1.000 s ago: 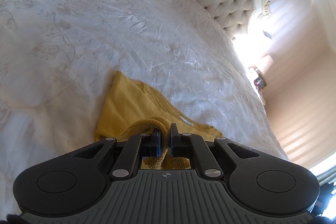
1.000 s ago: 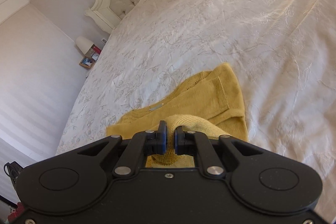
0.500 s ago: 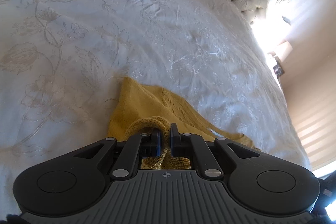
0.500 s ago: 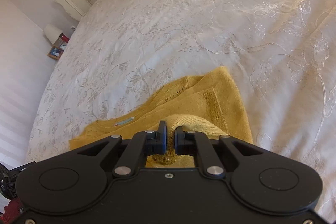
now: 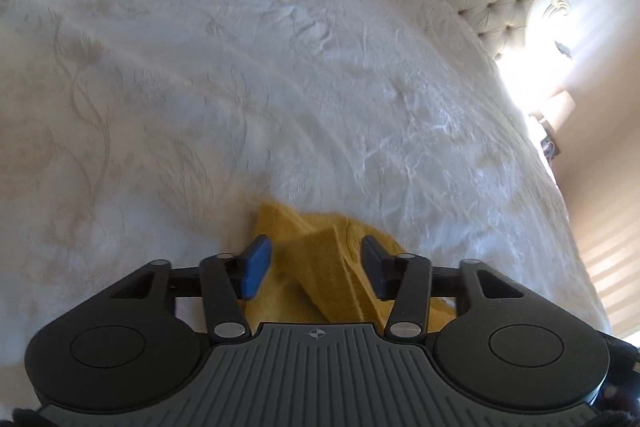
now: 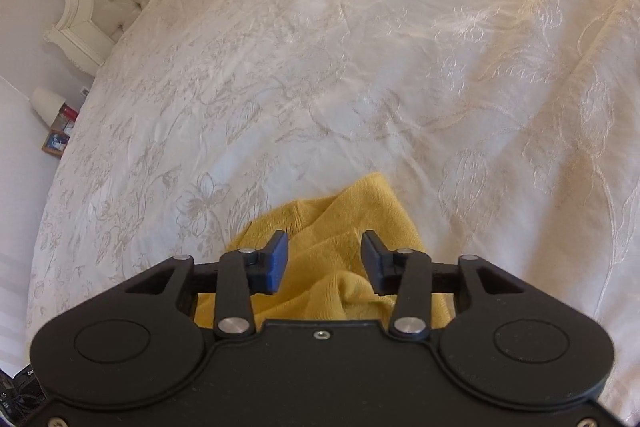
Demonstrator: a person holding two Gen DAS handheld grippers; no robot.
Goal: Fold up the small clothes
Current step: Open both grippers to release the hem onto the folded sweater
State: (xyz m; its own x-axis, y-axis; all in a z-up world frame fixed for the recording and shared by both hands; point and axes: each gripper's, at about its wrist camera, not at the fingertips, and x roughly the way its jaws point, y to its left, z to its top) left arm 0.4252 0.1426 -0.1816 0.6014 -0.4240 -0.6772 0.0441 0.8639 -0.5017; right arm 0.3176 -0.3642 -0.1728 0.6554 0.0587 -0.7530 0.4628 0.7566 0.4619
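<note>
Both the left hand-held gripper (image 5: 312, 267) and right hand-held gripper (image 6: 324, 261) have released the yellow garment (image 6: 340, 223).

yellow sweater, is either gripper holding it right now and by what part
Neither. The left gripper and right gripper are both open over the yellow sweater, which lies on the bedspread.

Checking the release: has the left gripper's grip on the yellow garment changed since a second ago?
Yes. The left gripper has opened, fingers spread apart over the yellow garment on the bedspread.
</note>
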